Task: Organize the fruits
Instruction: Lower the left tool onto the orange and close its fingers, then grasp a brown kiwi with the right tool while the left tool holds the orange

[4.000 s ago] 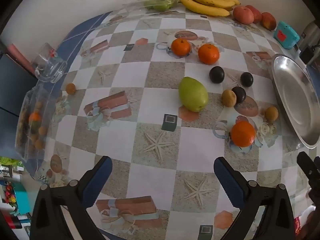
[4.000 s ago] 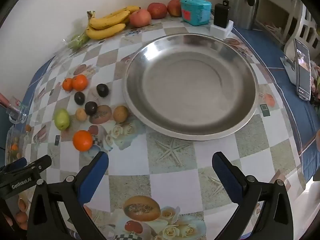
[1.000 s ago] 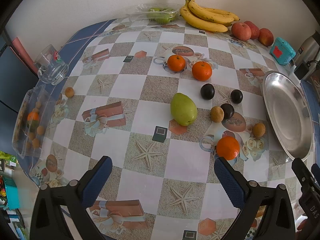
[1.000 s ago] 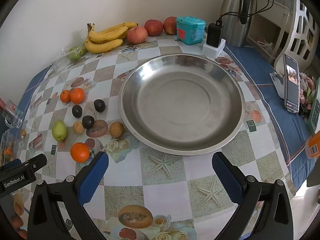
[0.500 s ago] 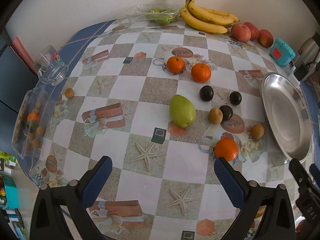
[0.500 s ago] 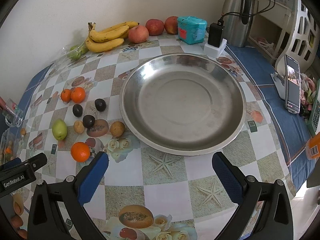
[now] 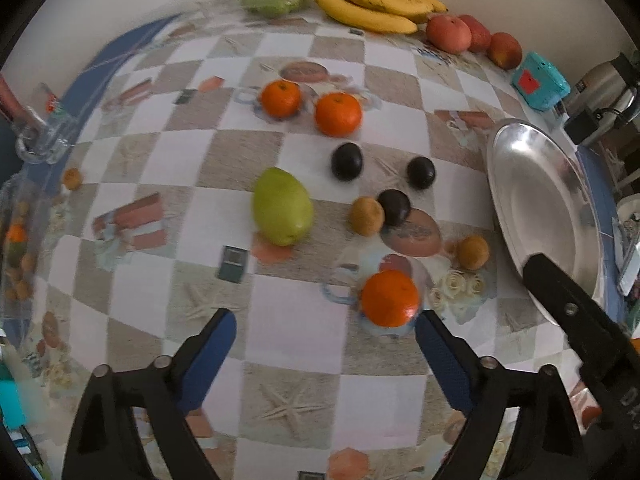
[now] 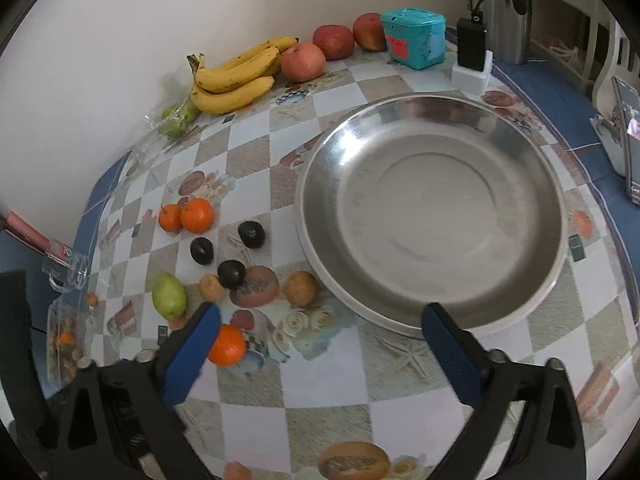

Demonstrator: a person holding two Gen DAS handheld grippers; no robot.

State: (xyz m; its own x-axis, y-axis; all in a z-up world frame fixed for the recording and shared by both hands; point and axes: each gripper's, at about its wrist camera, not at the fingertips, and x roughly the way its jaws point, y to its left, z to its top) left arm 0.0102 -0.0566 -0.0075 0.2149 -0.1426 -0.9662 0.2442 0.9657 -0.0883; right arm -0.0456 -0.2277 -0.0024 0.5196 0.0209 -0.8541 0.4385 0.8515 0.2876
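Both tools drop closer vs 0.5 s ago: left tool (image 7: 325, 334) jaws apart, nearing orange (image 7: 390, 298); right tool (image 8: 320, 326) apart, empty; plate (image 8: 520, 148) bare.

A teal plastic box with a red label (image 8: 414, 38) sits by the wall on the bench covered in a checkered picture cloth (image 8: 332, 384). Just beside it a black charger stands in a white holder (image 8: 472, 60), with a steel kettle (image 8: 504, 8) behind. A clear glass mug (image 7: 38, 136) stands at the bench's far-left edge.
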